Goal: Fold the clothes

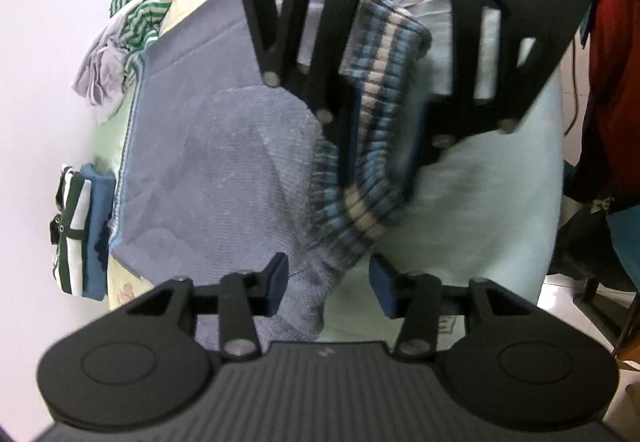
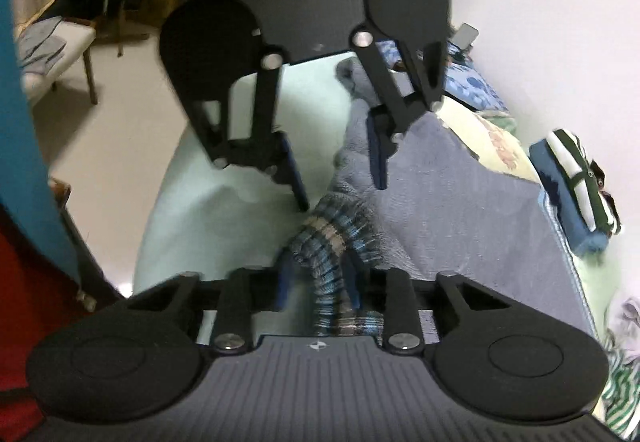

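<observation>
A knit garment striped in blue, dark and beige (image 1: pixel 380 89) lies bunched in a long roll across a grey-blue cloth (image 1: pixel 224 169) spread on the bed. My right gripper (image 1: pixel 376 177) reaches in from the top of the left wrist view and is shut on the roll's middle. The right wrist view shows the striped garment (image 2: pixel 332 242) passing between the right gripper's (image 2: pixel 319 280) pads. My left gripper (image 1: pixel 330 284) stands open, its tips on either side of the roll's near end without pressing it. Seen from the right wrist, the left gripper (image 2: pixel 342 197) hovers just above that end.
A pale mint sheet (image 1: pixel 480 201) covers the bed's other half. A folded stack of blue and green-white clothes (image 1: pixel 84 234) sits by the wall. A loose pile of green-striped and grey clothes (image 1: pixel 132 25) lies farther along. A chair (image 2: pixel 60 53) stands on the floor beside the bed.
</observation>
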### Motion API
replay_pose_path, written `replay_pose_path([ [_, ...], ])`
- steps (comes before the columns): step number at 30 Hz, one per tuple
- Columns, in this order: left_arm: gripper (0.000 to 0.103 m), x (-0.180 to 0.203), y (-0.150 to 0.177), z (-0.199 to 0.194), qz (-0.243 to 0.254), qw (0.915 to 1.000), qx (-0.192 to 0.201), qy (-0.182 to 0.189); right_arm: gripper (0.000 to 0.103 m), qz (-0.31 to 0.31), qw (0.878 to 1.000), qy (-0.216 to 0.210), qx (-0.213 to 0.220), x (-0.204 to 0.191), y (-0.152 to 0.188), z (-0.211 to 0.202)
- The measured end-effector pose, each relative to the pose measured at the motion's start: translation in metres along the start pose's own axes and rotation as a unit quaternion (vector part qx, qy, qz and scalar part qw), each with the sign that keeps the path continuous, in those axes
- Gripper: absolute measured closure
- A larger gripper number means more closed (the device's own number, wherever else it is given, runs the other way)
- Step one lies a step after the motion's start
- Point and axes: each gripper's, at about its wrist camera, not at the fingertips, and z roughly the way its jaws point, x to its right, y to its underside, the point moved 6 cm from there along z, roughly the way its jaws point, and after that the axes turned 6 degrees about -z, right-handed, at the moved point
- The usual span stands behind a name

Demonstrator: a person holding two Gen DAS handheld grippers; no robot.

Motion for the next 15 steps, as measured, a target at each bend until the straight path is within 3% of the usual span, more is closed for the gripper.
replay_pose_path([
  [1, 0.052, -0.002, 0.001, 0.0, -0.001, 1.0, -0.002, -0.004, 0.098, 0.028, 1.0, -0.009, 0.003, 0.008, -0.001, -0.002],
  [4, 0.052, -0.009, 0.003, -0.008, -0.016, 0.9999, 0.001, -0.004, 0.098, 0.117, 0.991, -0.06, 0.022, 0.031, -0.004, -0.02],
  [9, 0.048, 0.002, -0.001, -0.018, -0.013, 0.9997, 0.011, 0.015, 0.097, 0.217, 0.962, -0.16, 0.035, 0.053, 0.001, -0.03],
  [11, 0.048, 0.008, 0.0, -0.014, -0.007, 0.9997, 0.004, 0.022, 0.097, 0.231, 0.957, -0.173, 0.018, 0.051, 0.01, -0.013],
  [15, 0.047, 0.007, 0.006, -0.02, -0.002, 0.9997, -0.003, 0.026, 0.094, 0.222, 0.96, -0.169, -0.001, 0.033, 0.013, 0.001],
])
